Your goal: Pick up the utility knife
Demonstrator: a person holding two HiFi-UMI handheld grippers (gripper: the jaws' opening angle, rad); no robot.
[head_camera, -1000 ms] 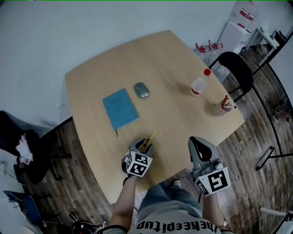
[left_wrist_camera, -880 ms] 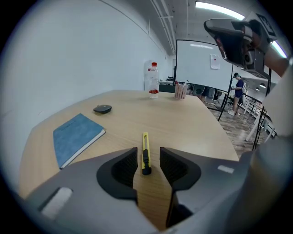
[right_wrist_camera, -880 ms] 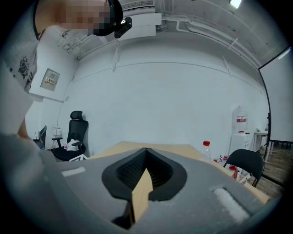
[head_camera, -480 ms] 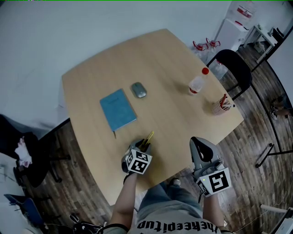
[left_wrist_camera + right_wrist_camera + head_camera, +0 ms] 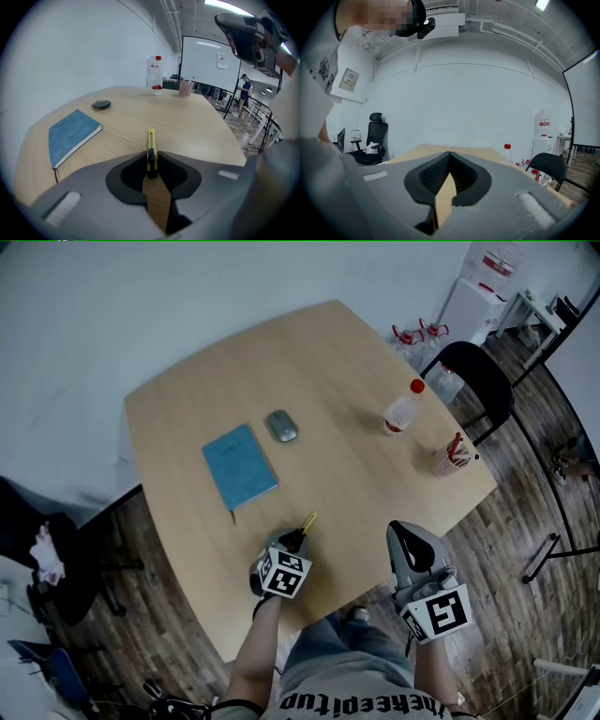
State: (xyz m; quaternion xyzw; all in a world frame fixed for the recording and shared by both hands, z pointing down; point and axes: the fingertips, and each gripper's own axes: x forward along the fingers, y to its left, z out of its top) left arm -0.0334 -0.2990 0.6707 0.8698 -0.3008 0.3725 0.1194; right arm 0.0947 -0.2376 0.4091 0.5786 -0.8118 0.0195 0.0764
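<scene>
The left gripper (image 5: 297, 540) tilts down over the knife (image 5: 308, 519) near the tabletop's (image 5: 356, 465) near edge, jaws closing onto its dark rear end to lift it, while the right gripper (image 5: 403, 531), pinched together and empty, waits just off that edge.

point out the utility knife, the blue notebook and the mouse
utility knife (image 5: 150, 140): left gripper view, on its yellow body.
blue notebook (image 5: 239, 466): head view, middle of its cover.
mouse (image 5: 281, 426): head view, top of its grey shell.
</scene>
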